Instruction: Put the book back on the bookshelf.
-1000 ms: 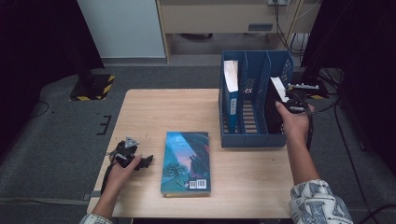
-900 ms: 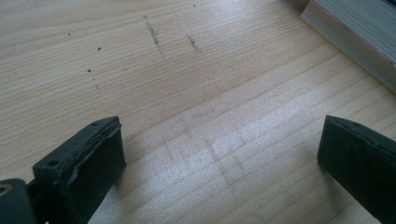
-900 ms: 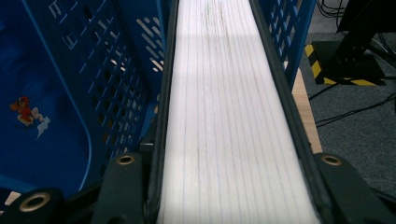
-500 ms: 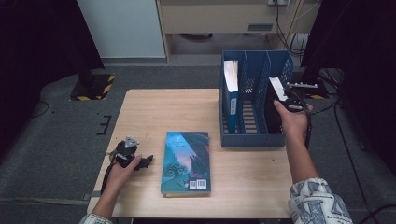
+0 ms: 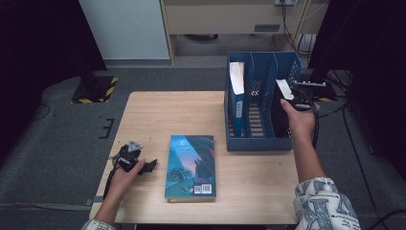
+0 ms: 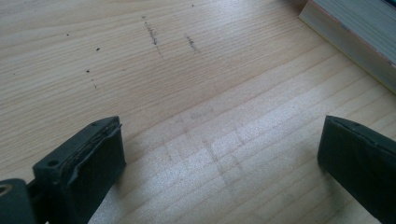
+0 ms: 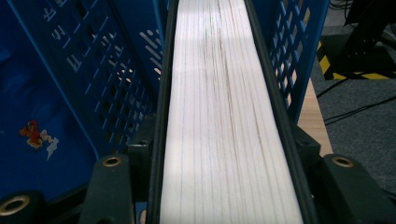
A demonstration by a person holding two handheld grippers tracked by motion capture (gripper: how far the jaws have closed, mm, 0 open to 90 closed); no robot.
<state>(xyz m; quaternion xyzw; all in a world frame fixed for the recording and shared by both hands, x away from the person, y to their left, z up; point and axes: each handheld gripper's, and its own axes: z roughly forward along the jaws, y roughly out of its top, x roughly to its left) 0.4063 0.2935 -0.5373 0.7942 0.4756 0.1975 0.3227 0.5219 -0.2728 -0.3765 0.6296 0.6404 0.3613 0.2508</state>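
Where high view gives layout, right gripper (image 5: pixel 293 101) sits at rack (image 5: pixel 261 140) right slot, 2 o'clock on table (image 5: pixel 158 110). Right gripper view adds detail: black book (image 7: pixel 224 116), page edge up, between jaws, which have just been opening; pad contact cannot tell. Left gripper (image 5: pixel 143 166) at 8 o'clock; left gripper view: jaws wide apart, empty. Blue book (image 5: pixel 191 165) flat beside it.

The right gripper (image 5: pixel 293 102) sits behind the person's hand in the high view, so its fingers are hidden there. In the right gripper view the black-covered book (image 7: pixel 226 112) runs off the top and bottom edges, and whether the pads press it can't be told. The lying book (image 6: pixel 359 35) is cut off at the corner of the left gripper view.
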